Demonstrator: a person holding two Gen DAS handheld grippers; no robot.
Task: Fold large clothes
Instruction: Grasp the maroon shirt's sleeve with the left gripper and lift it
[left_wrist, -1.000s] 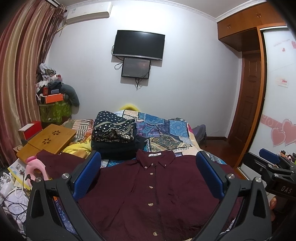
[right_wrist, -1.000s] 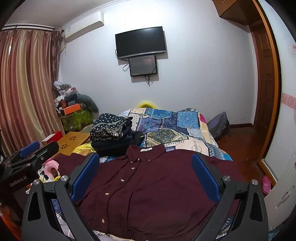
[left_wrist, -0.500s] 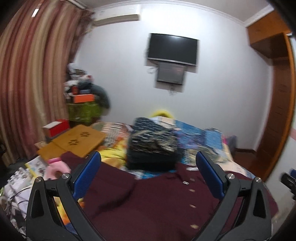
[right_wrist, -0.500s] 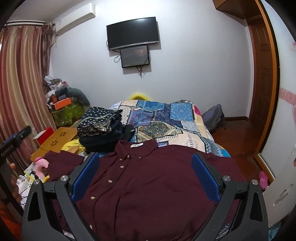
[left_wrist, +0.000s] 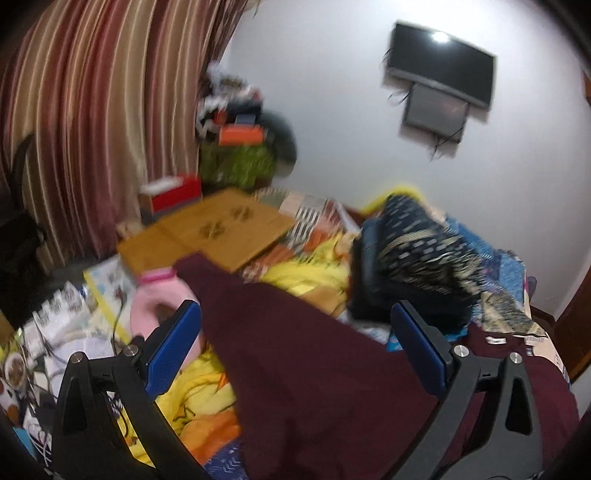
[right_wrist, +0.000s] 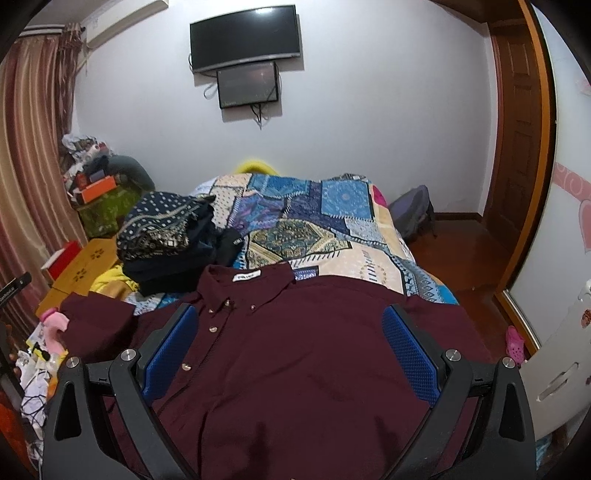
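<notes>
A large maroon button-up shirt lies flat, front up, on the near end of the bed, collar toward the far wall. Its left sleeve spreads out toward the bed's left edge. My left gripper is open and empty, hovering above that sleeve; this view is blurred. My right gripper is open and empty, above the shirt's chest, with the button row near its left finger.
A stack of folded dark clothes sits on the patchwork quilt behind the shirt's left shoulder. Yellow bedding, a wooden lap table, a pink item and floor clutter lie left. A door is on the right.
My left gripper has swung left and down, from the shirt's front to the left sleeve. My right gripper has moved forward and lower over the shirt's chest. Both stay open.
</notes>
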